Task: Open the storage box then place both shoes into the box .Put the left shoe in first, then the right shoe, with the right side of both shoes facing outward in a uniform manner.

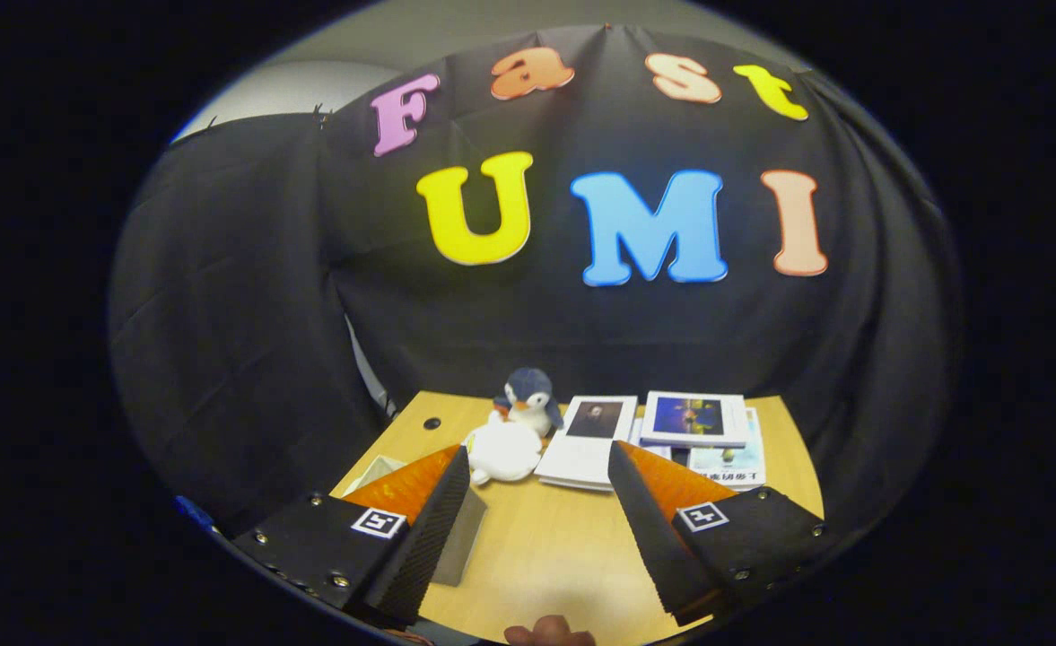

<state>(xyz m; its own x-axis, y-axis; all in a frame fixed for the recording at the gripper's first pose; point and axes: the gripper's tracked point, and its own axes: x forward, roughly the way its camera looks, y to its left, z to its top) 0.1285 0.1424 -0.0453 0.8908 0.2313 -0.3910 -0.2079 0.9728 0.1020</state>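
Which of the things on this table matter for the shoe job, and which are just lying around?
For the job: gripper, jaws open, nothing between them; pale boxy thing beside one jaw, maybe the storage box, cannot tell.
Lying about, beyond the jaws on the table: penguin toy; white plush; booklets.

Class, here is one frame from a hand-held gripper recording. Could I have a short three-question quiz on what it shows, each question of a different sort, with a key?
1. True or false: the hand-held gripper is shut on the plush penguin.
2. Which lies beyond the right finger? A) a stack of booklets B) a kettle C) a bowl
3. Fill in: between the fingers there is bare wooden ____.

Key: 1. False; the fingers stand apart, holding nothing, and the penguin sits beyond them beside a white plush toy. 2. A. 3. table.
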